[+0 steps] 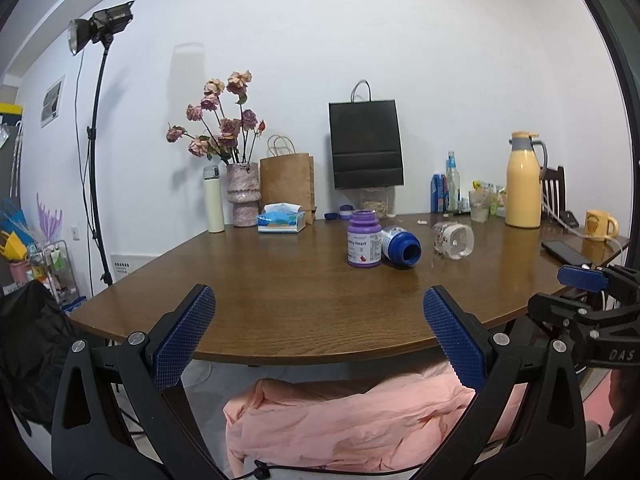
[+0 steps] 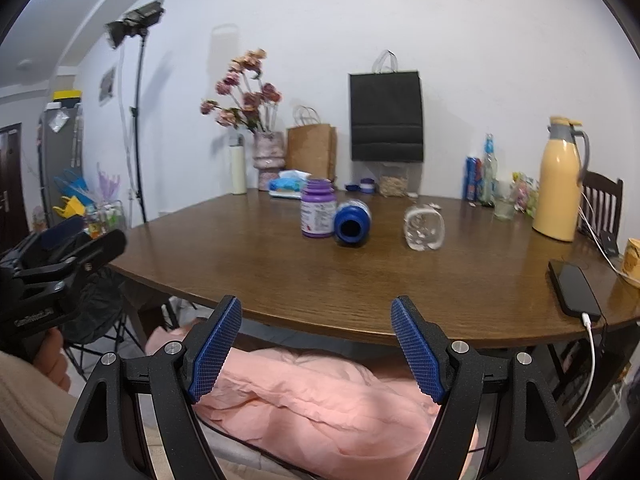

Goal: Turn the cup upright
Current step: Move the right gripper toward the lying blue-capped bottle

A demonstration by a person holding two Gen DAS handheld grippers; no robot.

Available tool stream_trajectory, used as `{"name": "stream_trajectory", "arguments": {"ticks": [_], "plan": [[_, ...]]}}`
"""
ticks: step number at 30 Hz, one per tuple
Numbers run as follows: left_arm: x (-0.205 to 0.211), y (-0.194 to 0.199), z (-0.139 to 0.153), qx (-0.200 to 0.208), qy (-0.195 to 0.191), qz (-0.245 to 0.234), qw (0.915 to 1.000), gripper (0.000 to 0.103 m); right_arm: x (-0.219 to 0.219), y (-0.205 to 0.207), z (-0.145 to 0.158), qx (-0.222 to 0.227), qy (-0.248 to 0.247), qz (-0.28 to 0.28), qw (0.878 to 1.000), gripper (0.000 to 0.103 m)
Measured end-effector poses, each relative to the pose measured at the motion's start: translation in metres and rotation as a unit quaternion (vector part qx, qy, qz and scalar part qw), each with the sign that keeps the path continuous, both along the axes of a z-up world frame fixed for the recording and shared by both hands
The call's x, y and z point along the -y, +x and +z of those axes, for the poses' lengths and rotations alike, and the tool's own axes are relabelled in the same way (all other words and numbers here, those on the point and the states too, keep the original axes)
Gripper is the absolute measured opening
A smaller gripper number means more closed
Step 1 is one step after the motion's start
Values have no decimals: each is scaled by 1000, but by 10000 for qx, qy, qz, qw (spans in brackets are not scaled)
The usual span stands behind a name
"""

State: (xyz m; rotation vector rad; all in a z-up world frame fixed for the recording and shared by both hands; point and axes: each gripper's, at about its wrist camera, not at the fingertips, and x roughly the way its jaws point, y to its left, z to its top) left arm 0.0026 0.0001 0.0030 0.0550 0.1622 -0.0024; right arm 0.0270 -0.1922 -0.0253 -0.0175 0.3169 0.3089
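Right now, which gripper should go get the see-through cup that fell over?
Probably the right gripper. The clear cup lies on its side on the table, right of the blue bottle, and it sits nearer straight ahead of the right gripper than the left gripper. Both are open.

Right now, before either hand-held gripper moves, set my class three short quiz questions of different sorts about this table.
1. True or false: the clear cup lies on its side.
2. Which stands upright: (A) purple bottle or (B) blue bottle?
3. Fill in: both the left hand-held gripper and right hand-held gripper have jaws that are ____.

Key: 1 true; 2 A; 3 open.
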Motion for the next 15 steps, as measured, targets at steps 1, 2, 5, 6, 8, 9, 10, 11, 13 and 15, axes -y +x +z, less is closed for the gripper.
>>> {"name": "stream_trajectory", "arguments": {"ticks": [1,2,5,6,8,9,10,11,13,15], "plan": [[0,2,1,-43,22,-8,10000,103,3,3,0,-73,57,-23,10000,82],[0,6,1,-77,53,-6,10000,103,6,7,-2,-146,112,-64,9998,82],[-1,18,4,-110,42,3,9999,103,12,12,1,-202,249,-143,9994,82],[1,21,1,-96,40,16,9999,103,14,16,2,-215,304,-160,9992,82],[2,30,1,-77,97,92,9999,103,14,25,5,-237,307,-175,9991,82],[2,36,2,-70,141,143,9998,103,13,29,6,-231,292,-179,9991,82],[2,44,4,-76,143,141,9998,103,12,36,9,-226,251,-195,9992,82],[1,50,6,-73,121,166,9998,103,10,44,11,-218,183,-219,9994,82],[2,68,10,-72,184,333,9993,103,6,60,16,-230,69,-215,9995,82],[4,87,12,-57,336,598,9976,103,2,81,22,-307,-64,-237,9992,82]]}}
